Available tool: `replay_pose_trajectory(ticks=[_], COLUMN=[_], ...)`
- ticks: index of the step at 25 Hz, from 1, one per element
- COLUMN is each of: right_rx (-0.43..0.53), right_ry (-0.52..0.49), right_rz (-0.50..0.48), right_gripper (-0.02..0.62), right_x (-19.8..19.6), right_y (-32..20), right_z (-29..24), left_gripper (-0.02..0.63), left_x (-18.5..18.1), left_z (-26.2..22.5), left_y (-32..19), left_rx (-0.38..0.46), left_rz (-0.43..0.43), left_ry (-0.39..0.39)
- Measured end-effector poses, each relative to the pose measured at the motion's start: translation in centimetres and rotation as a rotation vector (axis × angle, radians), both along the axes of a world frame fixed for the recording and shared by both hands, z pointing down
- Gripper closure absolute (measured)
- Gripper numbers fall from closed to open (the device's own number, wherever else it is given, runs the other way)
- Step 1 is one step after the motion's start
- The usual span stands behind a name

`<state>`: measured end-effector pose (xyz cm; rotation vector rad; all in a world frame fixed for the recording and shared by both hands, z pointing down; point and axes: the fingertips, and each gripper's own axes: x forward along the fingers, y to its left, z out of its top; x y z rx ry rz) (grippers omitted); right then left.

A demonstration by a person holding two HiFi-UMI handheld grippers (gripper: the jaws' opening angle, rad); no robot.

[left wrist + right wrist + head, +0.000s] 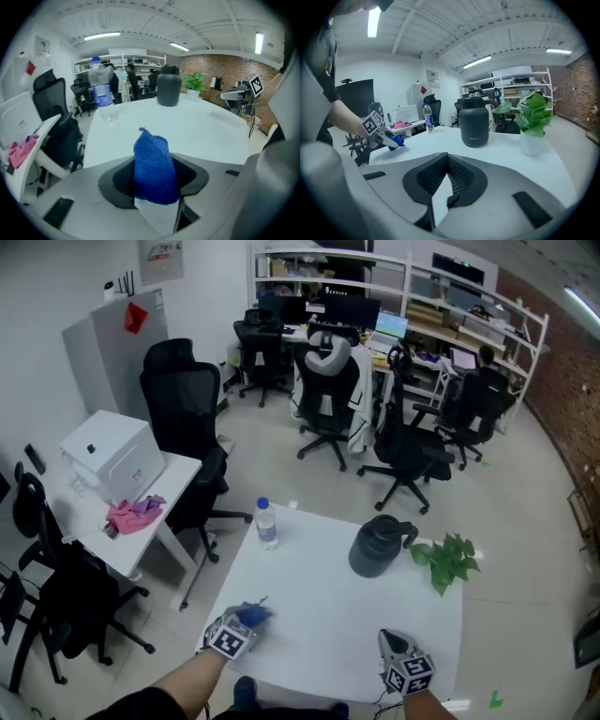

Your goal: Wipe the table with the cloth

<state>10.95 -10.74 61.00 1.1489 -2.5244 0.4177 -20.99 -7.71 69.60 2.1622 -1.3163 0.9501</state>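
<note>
Nearest us, our left gripper (pixel 247 621) is clamped partway closed on the blue cloth (pixel 154 168), bunched upright between its jaws at the table's (pixel 328 615) near-left corner, a wad ready to press down. Our right gripper (pixel 394 645) hangs empty, jaws together, over the near-right edge, clear of the wiping path. Farther off, the bottle (pixel 266 521), dark jug (pixel 377 545) and potted plant (pixel 448 561) keep to the far edge; we cannot tell whether the cloth touches the tabletop, its lower end hidden behind the jaws.
</note>
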Motion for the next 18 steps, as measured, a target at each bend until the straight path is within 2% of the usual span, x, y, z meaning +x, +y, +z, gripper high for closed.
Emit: replay_pose_trajectory(ticks=[3,6,14,18], right_rx=[-0.01,-0.025,-0.029,-0.015], right_ry=[0.011,0.025,0.059,0.054], right_rz=[-0.051,-0.085,-0.129,-0.136], right_gripper=[0.588,0.588,0.588,0.588], right_x=[-3.4,-6.3,-9.7,-9.2], right_y=[-0.3,-0.3,-0.4,-0.7], right_z=[0.4,0.6,0.7,-0.4], left_gripper=[0.414,0.414,0.406,0.298], left_x=[-6.7,-10.0,-10.2,-9.4], left_z=[0.8,2.2,3.3,2.7], left_y=[3.7,6.1,6.8,6.9], left_rx=[-0.018,-0.04,-0.049,-0.093], left_rz=[-0.11,-0.152,-0.13,-0.109], left_ry=[-0.026,-0.031,-0.001,0.036])
